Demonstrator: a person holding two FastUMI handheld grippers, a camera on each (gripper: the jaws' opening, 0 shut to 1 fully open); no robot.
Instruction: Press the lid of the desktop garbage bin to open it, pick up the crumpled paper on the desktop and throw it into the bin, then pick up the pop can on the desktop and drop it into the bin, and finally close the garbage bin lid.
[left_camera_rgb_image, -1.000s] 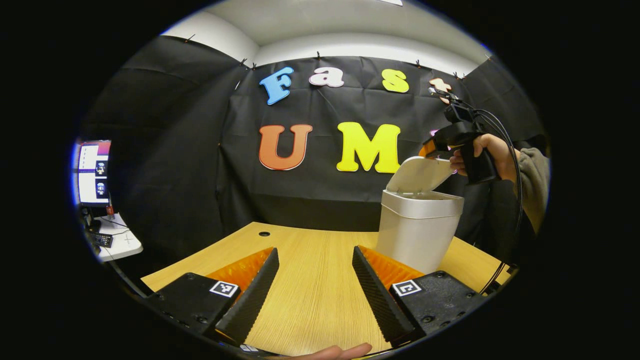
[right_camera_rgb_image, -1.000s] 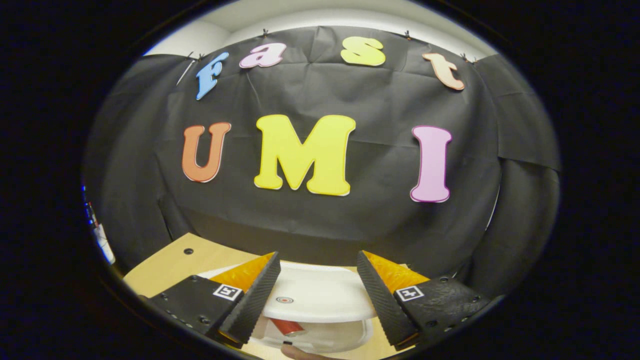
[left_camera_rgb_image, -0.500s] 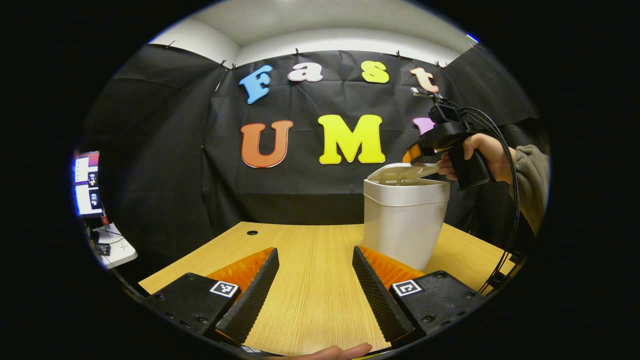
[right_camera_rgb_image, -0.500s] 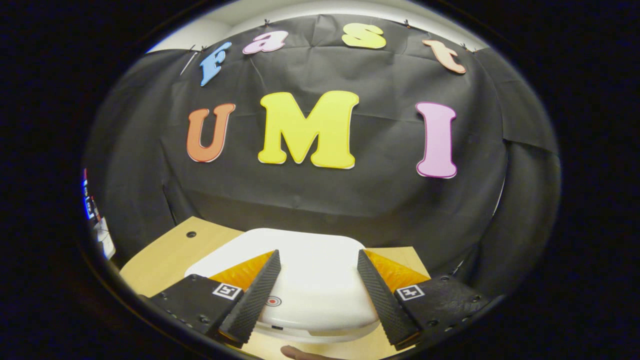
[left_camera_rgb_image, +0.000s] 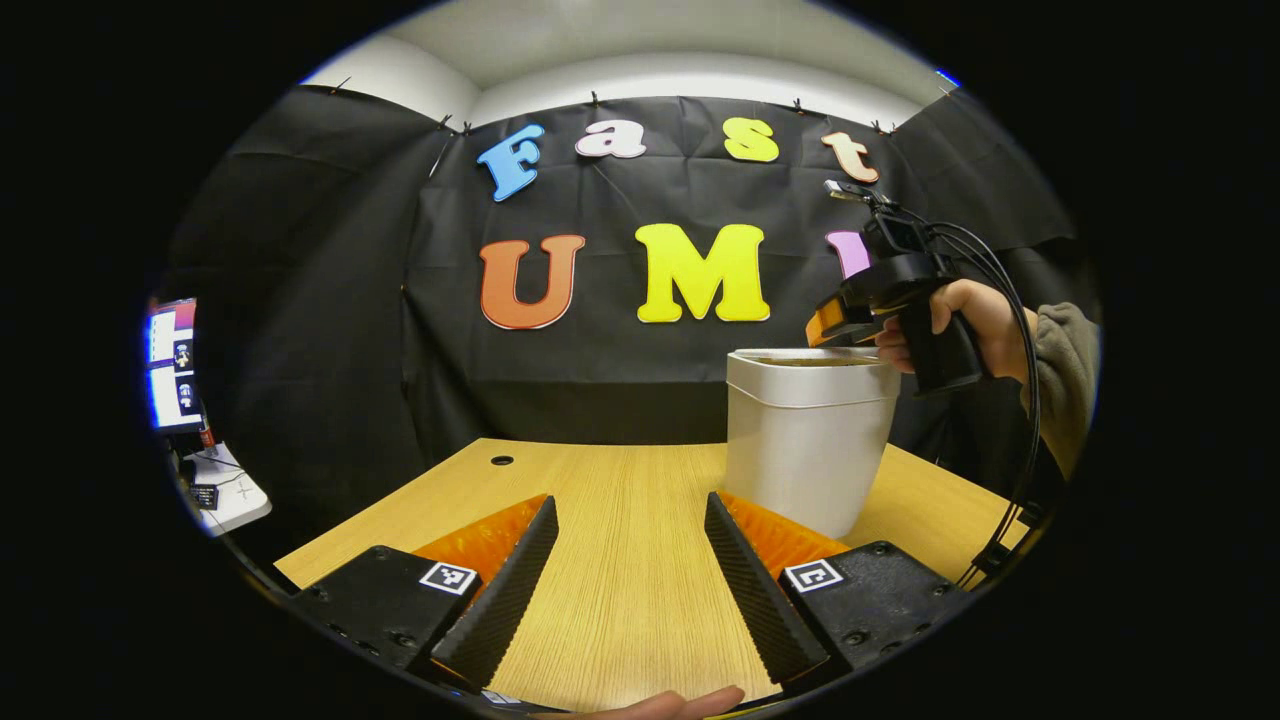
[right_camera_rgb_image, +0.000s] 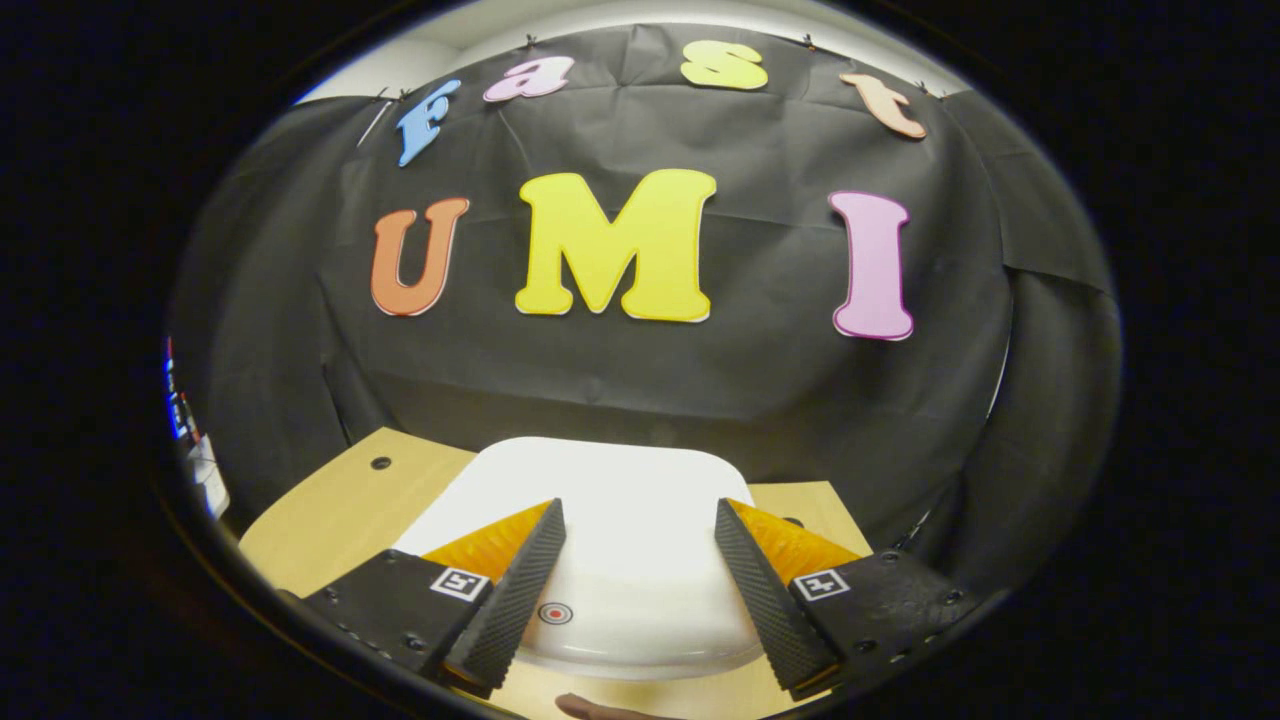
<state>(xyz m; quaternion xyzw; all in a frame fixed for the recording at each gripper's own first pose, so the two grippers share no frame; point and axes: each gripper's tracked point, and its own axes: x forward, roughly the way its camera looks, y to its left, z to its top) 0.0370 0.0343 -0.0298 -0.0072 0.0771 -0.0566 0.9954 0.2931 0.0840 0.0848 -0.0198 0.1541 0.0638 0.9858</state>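
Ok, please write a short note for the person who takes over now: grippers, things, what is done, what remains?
Left gripper: open, holding nothing, low over the desk.
Right gripper: open, holding nothing, just over the bin lid.
Bin: stands on the desk, lid lies flat, looks closed.
No paper or can on the visible desk.
Left: check that the lid is latched, then pull the right gripper back.
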